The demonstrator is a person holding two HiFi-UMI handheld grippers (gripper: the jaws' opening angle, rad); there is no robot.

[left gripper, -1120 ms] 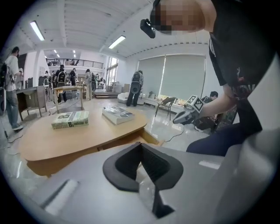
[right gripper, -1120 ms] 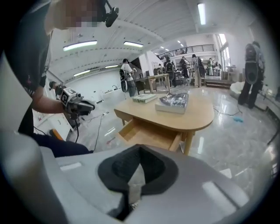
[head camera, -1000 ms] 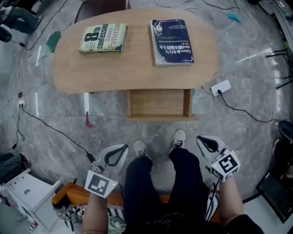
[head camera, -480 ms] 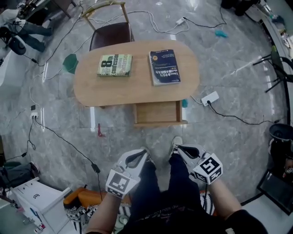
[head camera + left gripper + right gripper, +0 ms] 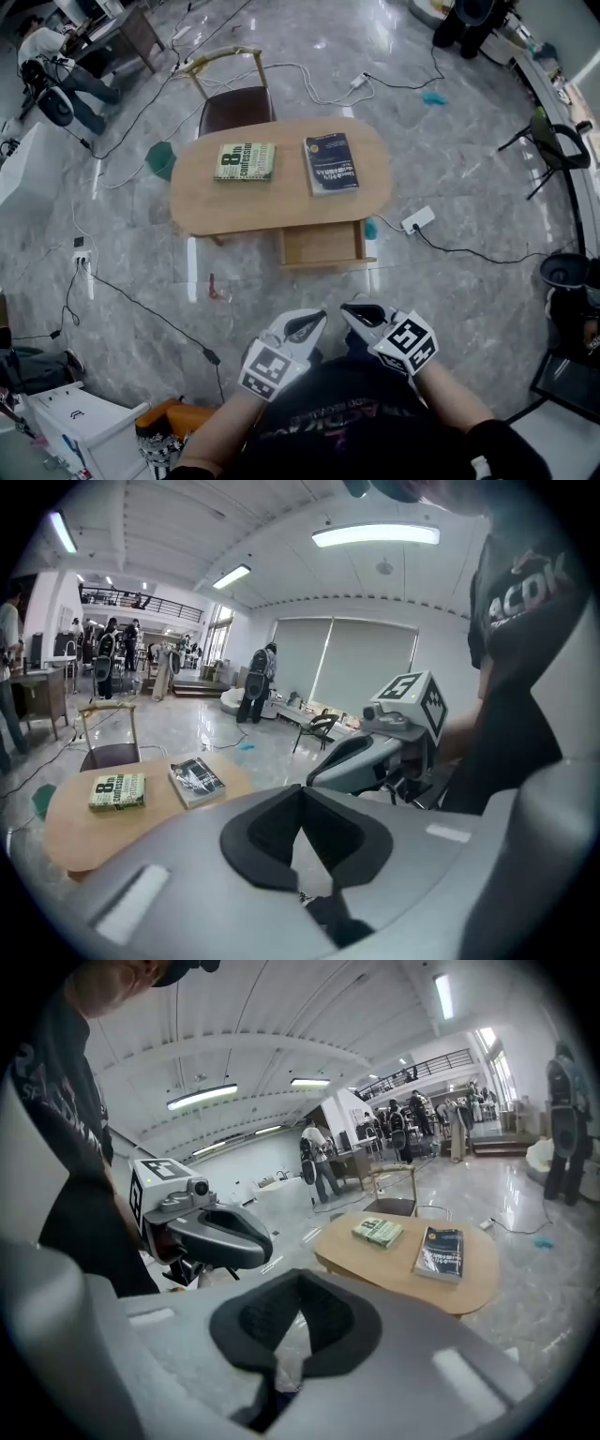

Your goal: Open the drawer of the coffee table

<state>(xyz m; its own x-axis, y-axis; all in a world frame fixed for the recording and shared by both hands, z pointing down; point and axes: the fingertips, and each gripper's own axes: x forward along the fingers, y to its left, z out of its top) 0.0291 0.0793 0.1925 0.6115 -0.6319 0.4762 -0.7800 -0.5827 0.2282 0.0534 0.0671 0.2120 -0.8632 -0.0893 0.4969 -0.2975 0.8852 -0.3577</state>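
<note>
Both claws are held close before the person's torso, tips nearly meeting: the left gripper and the right gripper are each seen with jaws closed together and nothing between them (only floor shows through the gap behind the pads in either gripper view). The oval wooden coffee table is found well ahead of both claws, across a stretch of grey marble floor. A brown chair is set at its far side. The drawer stands open, projecting from under the table's near edge toward the person, roughly in line with the gap between the two claws and well apart from them. On the tabletop a green "8th Confession" book and a dark blue book are laid side by side. A white power strip lies on the floor right of the drawer.
</note>
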